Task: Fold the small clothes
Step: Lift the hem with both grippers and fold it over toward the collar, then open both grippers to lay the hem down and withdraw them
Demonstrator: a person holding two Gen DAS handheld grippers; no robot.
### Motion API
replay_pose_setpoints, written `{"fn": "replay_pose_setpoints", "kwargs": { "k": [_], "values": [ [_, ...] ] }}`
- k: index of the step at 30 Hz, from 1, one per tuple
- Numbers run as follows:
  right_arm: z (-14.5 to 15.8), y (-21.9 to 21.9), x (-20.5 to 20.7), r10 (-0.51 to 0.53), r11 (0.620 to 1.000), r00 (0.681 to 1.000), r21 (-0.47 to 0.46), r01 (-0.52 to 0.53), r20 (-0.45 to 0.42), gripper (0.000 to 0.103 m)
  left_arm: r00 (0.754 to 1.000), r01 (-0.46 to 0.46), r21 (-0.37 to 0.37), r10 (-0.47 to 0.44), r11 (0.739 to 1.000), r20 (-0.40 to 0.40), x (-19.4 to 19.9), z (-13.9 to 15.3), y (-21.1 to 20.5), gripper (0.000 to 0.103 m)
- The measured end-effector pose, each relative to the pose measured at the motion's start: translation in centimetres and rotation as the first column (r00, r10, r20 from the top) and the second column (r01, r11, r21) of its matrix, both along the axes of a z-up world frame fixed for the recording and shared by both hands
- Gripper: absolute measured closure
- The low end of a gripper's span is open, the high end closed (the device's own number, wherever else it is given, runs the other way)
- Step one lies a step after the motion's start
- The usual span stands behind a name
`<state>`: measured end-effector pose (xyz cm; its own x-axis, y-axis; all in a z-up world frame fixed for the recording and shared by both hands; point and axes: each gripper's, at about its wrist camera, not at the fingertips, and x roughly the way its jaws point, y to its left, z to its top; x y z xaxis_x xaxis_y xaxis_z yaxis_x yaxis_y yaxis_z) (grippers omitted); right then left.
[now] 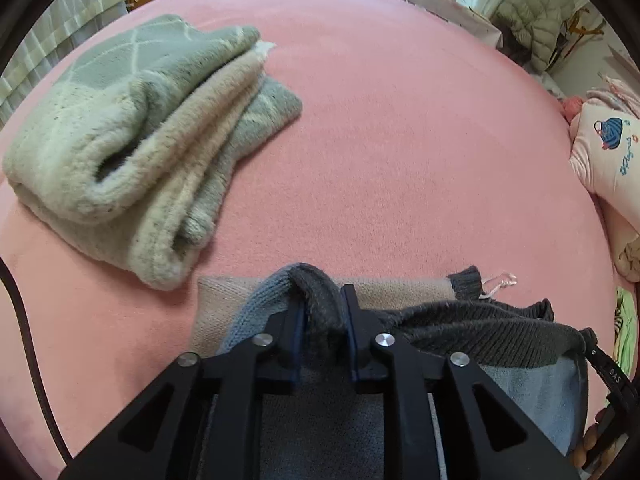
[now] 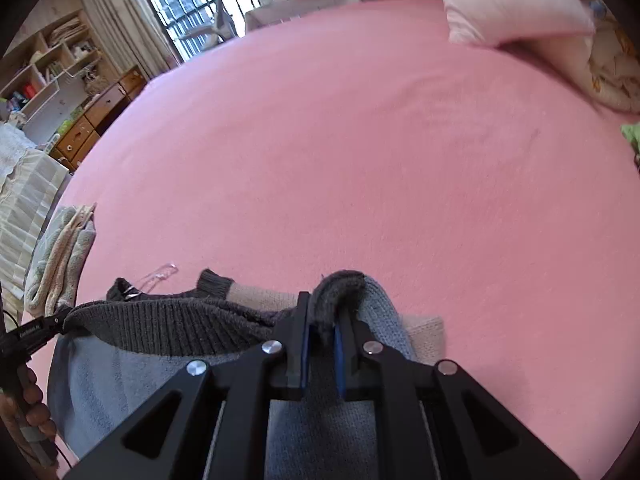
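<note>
A small knitted sweater in dark grey, light blue and beige lies at the near edge of the pink bed. My left gripper is shut on a bunched dark grey and blue corner of it. My right gripper is shut on the opposite corner of the sweater. The dark ribbed hem stretches between the two grippers, lifted a little above the beige part. A clear hanger tip pokes out beyond the sweater.
A folded fluffy grey-green and cream garment lies on the bed to the left, also in the right wrist view. Pink pillows sit at the far right. Drawers and shelves stand beyond the bed's left edge.
</note>
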<state>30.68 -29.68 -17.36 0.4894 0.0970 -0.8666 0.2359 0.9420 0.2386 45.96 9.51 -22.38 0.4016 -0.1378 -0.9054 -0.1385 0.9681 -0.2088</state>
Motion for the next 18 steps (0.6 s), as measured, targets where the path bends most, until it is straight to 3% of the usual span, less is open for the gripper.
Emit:
{"fn": "replay_pose_setpoints", "kwargs": {
  "k": [3,4,5,7,8,12,16,18],
  "values": [
    [1.0,-0.4,-0.4,0.011,0.999,1.000,0.045,-0.011,0.009,0.089,0.999,0.033,-0.031,-0.033,0.999,-0.008,-0.1,1.1,-0.1,0.064],
    [1.6,-0.4,-0.7,0.017,0.998,0.999,0.058,-0.019,0.030,0.085,0.999,0.045,-0.048,-0.044,0.998,0.005,-0.3,1.9,0.0,0.052],
    [2.4,-0.5,-1.2,0.021,0.998,0.998,0.064,-0.024,0.053,0.077,0.999,0.048,-0.051,-0.046,0.998,0.025,-0.6,2.7,0.1,0.040],
    [4.3,-0.4,-2.4,0.023,0.999,0.994,0.046,-0.028,0.107,0.062,0.995,0.041,-0.020,-0.039,0.999,0.094,-1.5,4.9,0.3,0.028],
    [5.4,-0.4,-3.1,0.027,0.999,0.991,0.033,-0.032,0.134,0.056,0.991,0.039,-0.002,-0.039,0.999,0.128,-2.0,6.0,0.4,0.027],
    [8.1,0.0,-4.8,0.063,0.998,0.981,0.016,-0.067,0.182,0.056,0.980,0.053,0.047,-0.061,0.997,0.188,-3.3,9.0,0.1,0.027],
    [8.9,2.6,-5.0,0.158,0.986,0.973,-0.081,-0.146,0.169,0.057,0.974,0.145,0.058,-0.153,0.988,0.168,-4.9,9.6,-2.1,0.027],
    [8.6,4.7,-5.0,0.225,0.972,0.961,-0.106,-0.210,0.161,0.065,0.965,0.208,0.063,-0.215,0.976,0.150,-5.4,8.7,-3.7,0.027]
  ]
}}
